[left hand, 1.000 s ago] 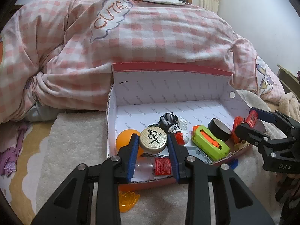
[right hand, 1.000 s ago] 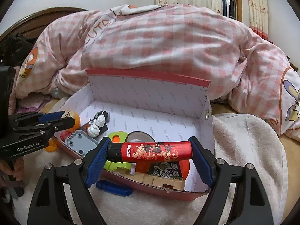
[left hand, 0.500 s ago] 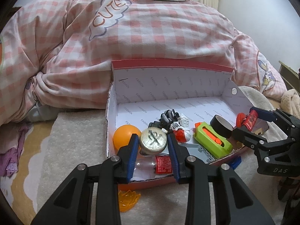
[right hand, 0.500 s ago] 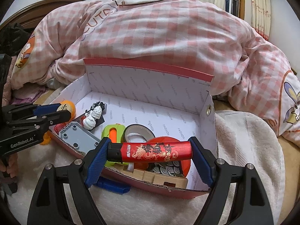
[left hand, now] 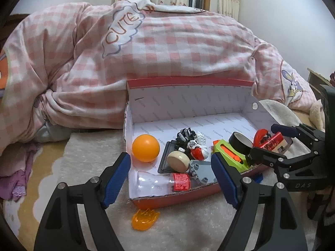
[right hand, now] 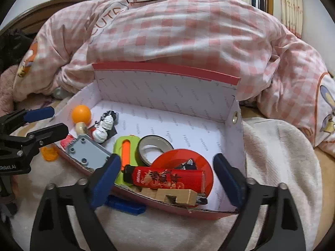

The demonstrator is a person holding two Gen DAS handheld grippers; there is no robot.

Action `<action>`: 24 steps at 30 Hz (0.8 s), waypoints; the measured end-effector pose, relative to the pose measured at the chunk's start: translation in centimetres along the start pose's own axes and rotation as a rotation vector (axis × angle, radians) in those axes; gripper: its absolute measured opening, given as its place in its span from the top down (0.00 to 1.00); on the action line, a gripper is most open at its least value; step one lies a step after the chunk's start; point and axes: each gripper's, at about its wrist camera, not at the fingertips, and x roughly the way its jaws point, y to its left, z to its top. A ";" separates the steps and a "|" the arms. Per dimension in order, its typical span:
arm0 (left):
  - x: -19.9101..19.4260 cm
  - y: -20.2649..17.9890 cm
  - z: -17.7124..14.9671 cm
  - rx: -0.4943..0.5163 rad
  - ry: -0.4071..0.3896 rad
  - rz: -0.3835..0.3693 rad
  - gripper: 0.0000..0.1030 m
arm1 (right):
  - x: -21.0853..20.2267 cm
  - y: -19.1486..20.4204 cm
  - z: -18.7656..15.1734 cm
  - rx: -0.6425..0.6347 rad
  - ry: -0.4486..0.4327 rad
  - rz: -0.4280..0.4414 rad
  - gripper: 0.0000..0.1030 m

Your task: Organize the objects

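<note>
A: Bedroom, a pink checked quilt [left hand: 167, 48] behind the red box [left hand: 188, 90] on the bed. Left view?

B: The left claw [left hand: 170, 173] is opening – empty. The round wooden piece [left hand: 178, 161] it pinched a second ago lies in the box, just ahead between its jaws.

A: Right view?

B: The right claw [right hand: 166, 176] is opening too – the red tube [right hand: 165, 178], crosswise before it, now rests in the box.

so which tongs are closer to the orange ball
Left. The left tongs are opening just in front of the orange ball, while the right tongs are at the box's far end.
</note>
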 end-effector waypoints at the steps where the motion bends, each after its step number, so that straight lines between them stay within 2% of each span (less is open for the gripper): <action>1: -0.2 0.1 0.0 0.001 -0.001 0.001 0.22 | -0.1 0.0 0.0 0.005 -0.005 0.008 0.04; 11: -2.6 1.6 0.8 -0.038 -0.030 0.028 0.21 | -1.2 0.6 -0.2 0.025 0.000 0.011 0.04; 17: -3.0 3.0 0.5 -0.061 -0.005 0.054 0.21 | -2.1 0.8 -0.7 0.025 0.015 -0.014 0.04; 20: -2.9 3.5 0.0 -0.064 0.019 0.081 0.21 | -2.4 1.0 -1.4 0.009 0.035 -0.021 0.04; 24: -2.7 4.1 -0.8 -0.068 0.067 0.118 0.21 | -3.6 1.8 -2.1 -0.025 0.020 -0.064 0.04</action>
